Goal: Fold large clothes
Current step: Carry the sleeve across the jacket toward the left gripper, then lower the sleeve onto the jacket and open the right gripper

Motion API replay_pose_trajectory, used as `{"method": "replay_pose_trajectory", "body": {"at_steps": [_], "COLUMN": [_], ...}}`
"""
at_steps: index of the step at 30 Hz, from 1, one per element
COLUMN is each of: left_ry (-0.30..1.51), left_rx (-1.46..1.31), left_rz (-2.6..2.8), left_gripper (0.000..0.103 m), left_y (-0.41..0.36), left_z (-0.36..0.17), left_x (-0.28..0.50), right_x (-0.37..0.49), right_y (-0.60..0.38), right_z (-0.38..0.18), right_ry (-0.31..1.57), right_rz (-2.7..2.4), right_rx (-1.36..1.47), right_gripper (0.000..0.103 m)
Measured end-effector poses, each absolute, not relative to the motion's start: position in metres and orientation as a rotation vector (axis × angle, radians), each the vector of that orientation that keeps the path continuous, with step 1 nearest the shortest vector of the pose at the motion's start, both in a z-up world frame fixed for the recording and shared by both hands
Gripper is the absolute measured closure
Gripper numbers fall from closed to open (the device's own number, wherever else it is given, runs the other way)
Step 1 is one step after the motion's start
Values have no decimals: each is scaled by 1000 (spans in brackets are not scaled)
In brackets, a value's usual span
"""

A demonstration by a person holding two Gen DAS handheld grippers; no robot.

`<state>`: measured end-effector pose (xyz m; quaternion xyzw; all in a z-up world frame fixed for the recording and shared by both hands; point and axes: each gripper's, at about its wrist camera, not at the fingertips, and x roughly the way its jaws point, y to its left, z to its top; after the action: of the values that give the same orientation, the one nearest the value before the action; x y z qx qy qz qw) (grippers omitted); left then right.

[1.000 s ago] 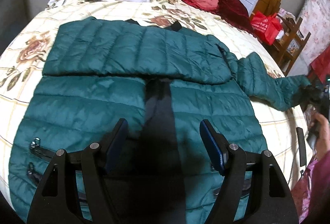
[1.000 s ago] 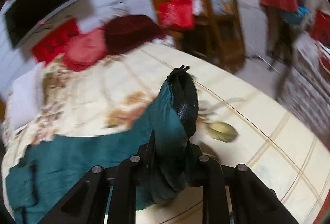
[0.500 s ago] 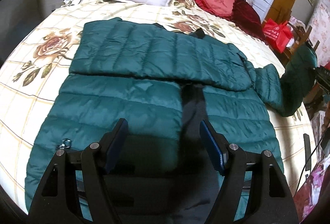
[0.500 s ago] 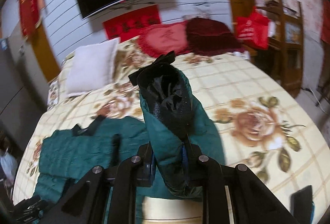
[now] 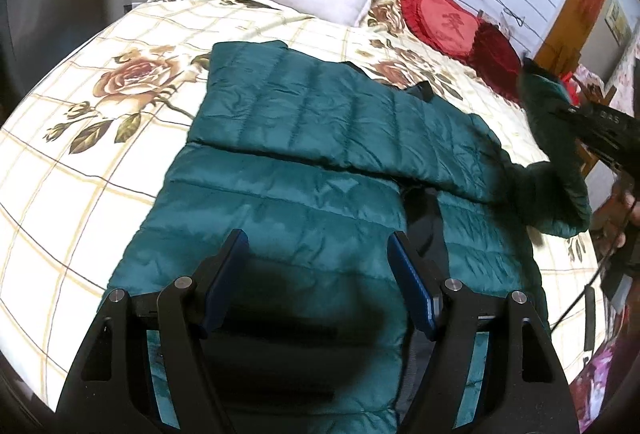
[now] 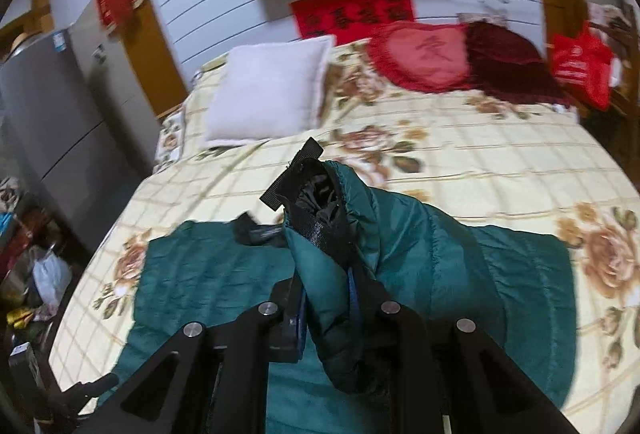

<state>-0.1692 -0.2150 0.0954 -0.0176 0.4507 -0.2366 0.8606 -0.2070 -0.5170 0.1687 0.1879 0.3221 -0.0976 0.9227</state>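
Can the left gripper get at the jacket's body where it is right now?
Probably yes. The left gripper is open right above the jacket with nothing between them; the right gripper holds only the sleeve, lifted off to the side.

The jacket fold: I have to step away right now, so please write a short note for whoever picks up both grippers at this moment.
Right gripper: shut on the sleeve, cuff end lifted above the bed, over the jacket's right side.
Left gripper: open, empty, above the lower body of the green jacket.
Jacket: lies spread on the bed, front up.
Done: one sleeve already lies folded across the chest.
Left: probably lay the held sleeve across the body too and release, then fold the body into a compact shape.
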Motion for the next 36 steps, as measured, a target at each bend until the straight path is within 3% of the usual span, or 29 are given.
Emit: {"method": "replay_pose_trajectory", "body": {"at_steps": [16, 17, 19, 20, 21, 30, 36], "left_ry": [967, 969, 975, 979, 982, 989, 1025], "left_rx": [-96, -102, -114, -121, -136, -184, -224], "left_rz": [-456, -455, -457, -459, -465, -539, -545], "left_gripper": [31, 31, 31, 31, 31, 31, 31], "left_y": [-188, -186, -184, -184, -182, -209, -254], "left_z": [85, 84, 83, 83, 82, 105, 102], "left_x": [-151, -150, -148, -147, -146, -120, -89], "right_x": [-96, -93, -91, -92, -95, -164, -227], "right_y": [-421, -420, -419, -419, -419, -448, -497], "right_z": [95, 88, 81, 81, 84, 154, 166], "right_ry": [831, 845, 836, 830, 826, 737, 720], "right_rz": [38, 48, 88, 104, 120, 81, -8], "right_rx": [531, 548, 593, 609, 621, 510, 513], "right_gripper": [87, 83, 50, 26, 20, 20, 20]}}
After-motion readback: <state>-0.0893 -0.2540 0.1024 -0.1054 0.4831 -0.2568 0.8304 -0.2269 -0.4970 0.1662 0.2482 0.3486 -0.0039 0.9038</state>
